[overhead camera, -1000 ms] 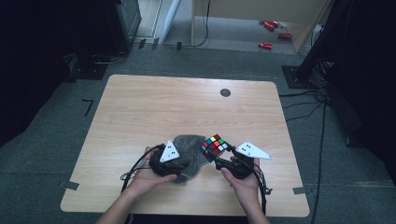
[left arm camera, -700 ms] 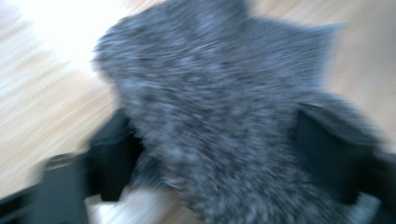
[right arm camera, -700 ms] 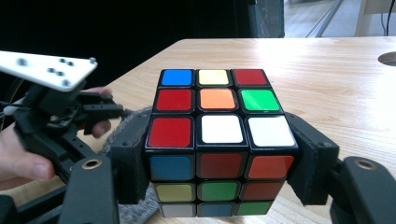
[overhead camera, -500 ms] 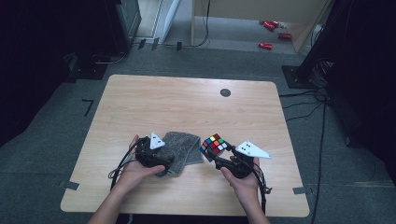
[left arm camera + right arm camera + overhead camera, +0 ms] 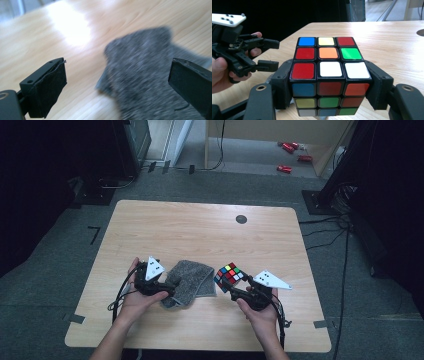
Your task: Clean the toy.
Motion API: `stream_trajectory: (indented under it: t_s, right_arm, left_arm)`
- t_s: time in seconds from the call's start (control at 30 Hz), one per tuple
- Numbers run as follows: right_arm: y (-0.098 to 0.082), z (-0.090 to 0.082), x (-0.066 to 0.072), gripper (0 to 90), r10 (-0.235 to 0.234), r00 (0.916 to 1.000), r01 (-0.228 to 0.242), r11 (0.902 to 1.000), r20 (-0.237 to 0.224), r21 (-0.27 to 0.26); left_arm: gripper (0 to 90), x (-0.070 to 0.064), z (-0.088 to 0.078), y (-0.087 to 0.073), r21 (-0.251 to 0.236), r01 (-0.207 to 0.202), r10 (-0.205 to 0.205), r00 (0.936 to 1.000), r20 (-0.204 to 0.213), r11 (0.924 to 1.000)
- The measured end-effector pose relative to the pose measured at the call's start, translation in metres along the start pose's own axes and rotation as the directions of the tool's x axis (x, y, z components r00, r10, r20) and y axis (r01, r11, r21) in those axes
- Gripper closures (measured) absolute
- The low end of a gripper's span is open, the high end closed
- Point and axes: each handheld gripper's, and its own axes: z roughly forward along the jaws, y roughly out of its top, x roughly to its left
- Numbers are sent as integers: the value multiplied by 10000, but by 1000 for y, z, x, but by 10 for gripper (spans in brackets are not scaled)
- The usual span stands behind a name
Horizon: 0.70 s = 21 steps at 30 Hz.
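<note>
Right gripper: pads clamp the puzzle cube on both sides.
Left gripper: jaws just opened wide; grey cloth lies free beyond its fingers.
High view: wooden table, grey floor.

Scrambled cube clamped upright, grey cloth (crumpled) beside

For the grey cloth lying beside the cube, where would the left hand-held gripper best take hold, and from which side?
Probably the raised fold at the cloth's near-left corner, approached from the left, where the open left hand-held gripper already sits. The cloth lies crumpled rather than flat, so that bunched edge gives the pads something thick to pinch. Its right edge lies close to the cube, so coming from that side looks crowded.
</note>
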Motion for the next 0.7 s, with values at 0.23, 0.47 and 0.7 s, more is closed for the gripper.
stream_trajectory:
  t_s: [0.23, 0.47, 0.7]
  right_arm:
    - [2, 1, 8, 343, 77, 9997, -79, 9999, -251, -93]
    - [-1, 7, 16, 342, 207, 9990, -207, 9998, -398, 25]
    - [-5, 12, 24, 342, 197, 9985, -186, 9996, -502, 219]
  left_arm:
    - [26, -36, 9, 4, -739, -793, 880, 9886, 1219, 9941]
    - [26, -75, 16, 6, -1394, -1384, 1665, 9622, 2157, 9805]
    - [44, -94, 16, 8, -1926, -1492, 1922, 9544, 2286, 9699]
